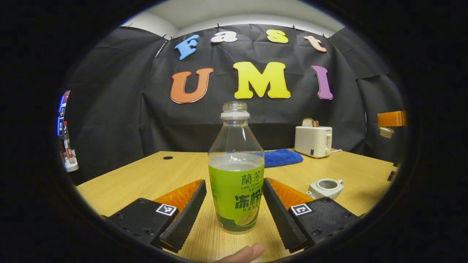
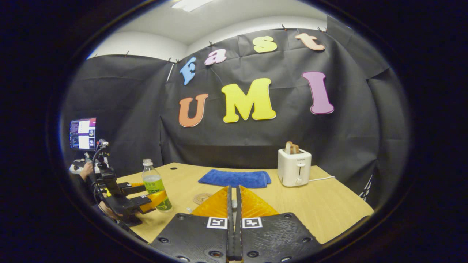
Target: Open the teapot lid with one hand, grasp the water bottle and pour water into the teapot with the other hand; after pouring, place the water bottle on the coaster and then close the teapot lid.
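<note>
Pale wood table (image 1: 146,175) spans the lower half of the left gripper view. At centre stands the uncapped water bottle (image 1: 236,171), upright, between the spread fingers of the left gripper (image 1: 234,206); a gap shows on each side, so they are released, not gripping. Right of it sit a blue cloth (image 1: 281,157), the lidless teapot (image 1: 325,188) at lower right, and a toaster (image 1: 313,140) behind. In the right gripper view the bottle stands at lower left, a round coaster (image 2: 201,198) near centre, and the right gripper (image 2: 234,204) at bottom centre with fingers pressed together; whether anything is held between them I cannot tell.
</note>
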